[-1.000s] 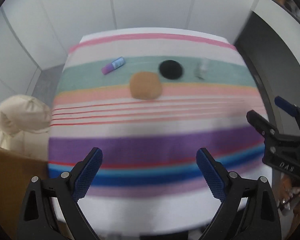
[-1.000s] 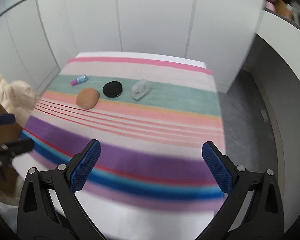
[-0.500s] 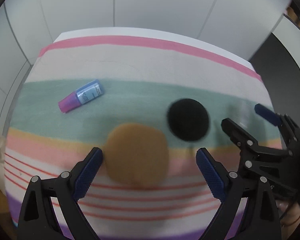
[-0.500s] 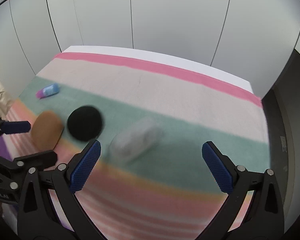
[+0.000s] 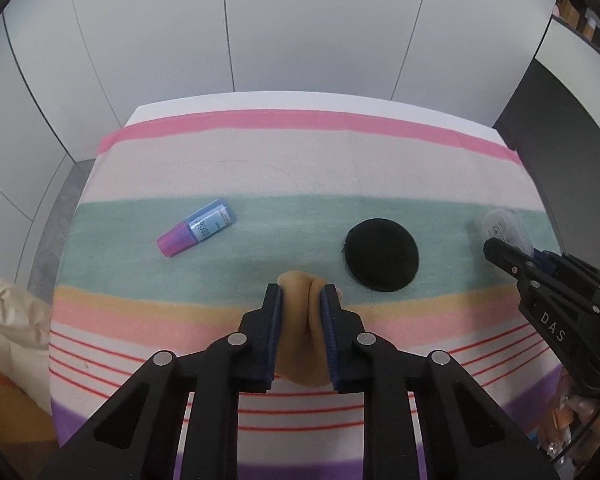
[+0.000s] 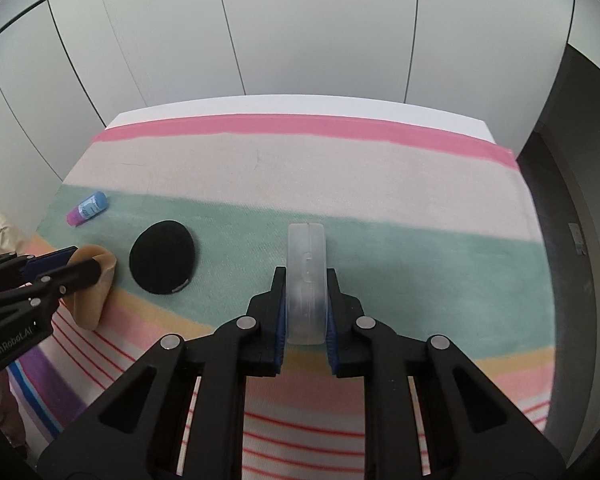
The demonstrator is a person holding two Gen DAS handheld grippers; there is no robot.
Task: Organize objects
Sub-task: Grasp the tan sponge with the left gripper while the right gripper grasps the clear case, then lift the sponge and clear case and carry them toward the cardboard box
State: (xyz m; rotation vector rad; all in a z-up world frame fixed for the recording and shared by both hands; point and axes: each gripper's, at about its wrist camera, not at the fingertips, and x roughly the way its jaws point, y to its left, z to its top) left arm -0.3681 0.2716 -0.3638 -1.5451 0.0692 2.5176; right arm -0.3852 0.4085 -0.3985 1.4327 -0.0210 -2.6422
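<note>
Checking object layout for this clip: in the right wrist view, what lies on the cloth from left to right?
Small bottle → tan sponge → black pad → clear dispenser.

Tabletop w/ striped cloth over it. On the green band: blue-pink tube lying on its side, black round pad, tan soft pad at the band's near edge, clear plastic dispenser well right.
</note>
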